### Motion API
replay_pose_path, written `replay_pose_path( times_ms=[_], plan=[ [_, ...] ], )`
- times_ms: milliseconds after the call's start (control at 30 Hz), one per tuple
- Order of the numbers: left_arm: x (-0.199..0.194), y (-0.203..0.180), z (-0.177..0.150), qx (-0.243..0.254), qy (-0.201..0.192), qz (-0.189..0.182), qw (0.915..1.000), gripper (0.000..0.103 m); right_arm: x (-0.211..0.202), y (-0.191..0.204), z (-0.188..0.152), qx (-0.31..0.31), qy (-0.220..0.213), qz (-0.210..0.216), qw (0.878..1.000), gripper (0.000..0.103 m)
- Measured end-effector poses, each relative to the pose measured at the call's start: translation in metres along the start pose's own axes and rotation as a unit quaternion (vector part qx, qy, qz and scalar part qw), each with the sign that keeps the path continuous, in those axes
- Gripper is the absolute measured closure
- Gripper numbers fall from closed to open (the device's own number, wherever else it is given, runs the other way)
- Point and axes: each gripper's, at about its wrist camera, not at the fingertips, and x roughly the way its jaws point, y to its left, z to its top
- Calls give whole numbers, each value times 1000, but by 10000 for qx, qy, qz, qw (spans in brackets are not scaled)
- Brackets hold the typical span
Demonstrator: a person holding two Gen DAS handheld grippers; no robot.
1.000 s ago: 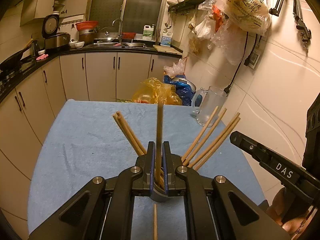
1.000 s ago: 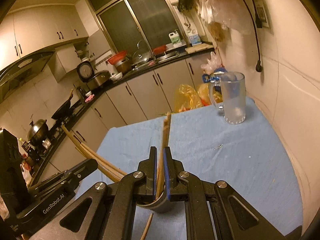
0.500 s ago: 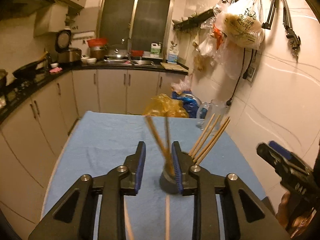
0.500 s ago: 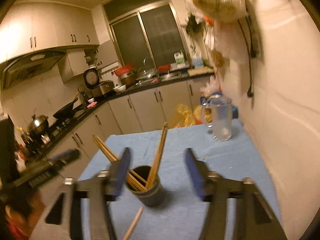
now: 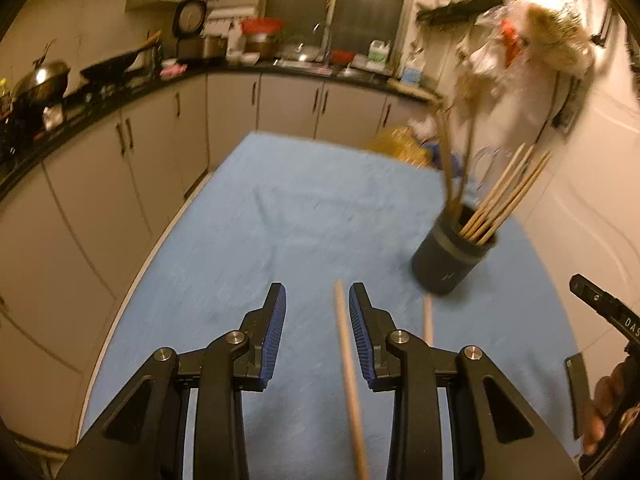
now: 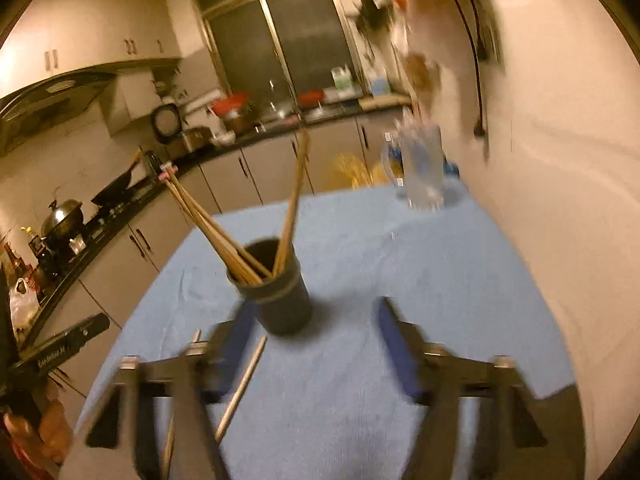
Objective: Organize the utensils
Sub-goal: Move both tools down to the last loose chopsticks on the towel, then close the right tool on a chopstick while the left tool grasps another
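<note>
Having let go of their chopsticks into the cup (image 5: pixel 450 256), both claws now hang back from it. Left claw (image 5: pixel 317 320) is parting around a loose chopstick (image 5: pixel 347 364) without pinching it; right claw (image 6: pixel 316 344) is narrowing on nothing, so the next pick-up looks begun

I am seeing a rough, matt blue cloth (image 5: pixel 304 216) covering the table, pale wooden chopsticks (image 5: pixel 505 196) standing in a matt dark plastic holder (image 5: pixel 448 256), and ribbed blue fingers (image 5: pixel 276 320).

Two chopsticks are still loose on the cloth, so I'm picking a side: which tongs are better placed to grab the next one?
Left. A loose chopstick already lies between the left tongs' opening jaws, beside one pad. The right tongs are closing on bare cloth, just behind the holder.
</note>
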Motion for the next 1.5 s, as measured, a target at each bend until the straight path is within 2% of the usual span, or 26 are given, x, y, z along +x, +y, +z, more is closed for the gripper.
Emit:
replay_pose_path(
  times_ms=[167,367,433,467,600,767,800,833,967,1033,1233,1367,1433,1500],
  plan=[
    [18,17,-13,-178,380,57,9991,72,33,13,-15,250,883,378,9951,61],
    [27,30,-21,-191,617,69,9979,67,89,44,-33,321,2055,548,9766,61],
    [28,37,-24,-225,653,9,9976,66,106,55,-35,269,2239,459,9731,63],
    [27,39,-25,-247,671,-2,9974,66,114,59,-35,271,2323,396,9715,67],
    [25,47,-30,-225,670,6,9975,66,143,73,-37,240,2580,182,9657,68],
    [24,49,-32,-146,703,-63,9974,66,164,87,-42,0,2755,-7,9613,77],
    [25,49,-32,-139,711,-84,9973,66,164,91,-41,-115,2664,-77,9638,81],
    [26,48,-31,-129,742,-111,9971,66,166,94,-42,-181,2710,-48,9624,94],
    [30,41,-29,-106,887,-260,9957,66,161,103,-47,-359,2715,311,9613,96],
    [35,35,-27,-86,1023,-367,9940,66,151,104,-46,-360,2587,506,9640,96],
    [64,3,-16,-139,1588,-782,9841,66,116,80,-34,-124,2074,610,9763,96],
    [83,-21,-12,82,1794,-607,9819,70,99,66,-31,13,1834,632,9810,96],
    [97,-32,-10,187,1981,-221,9797,82,94,59,-28,84,1784,653,9817,96],
    [107,-37,-6,187,2100,-97,9775,85,89,52,-27,128,1753,714,9818,96]
  ],
)
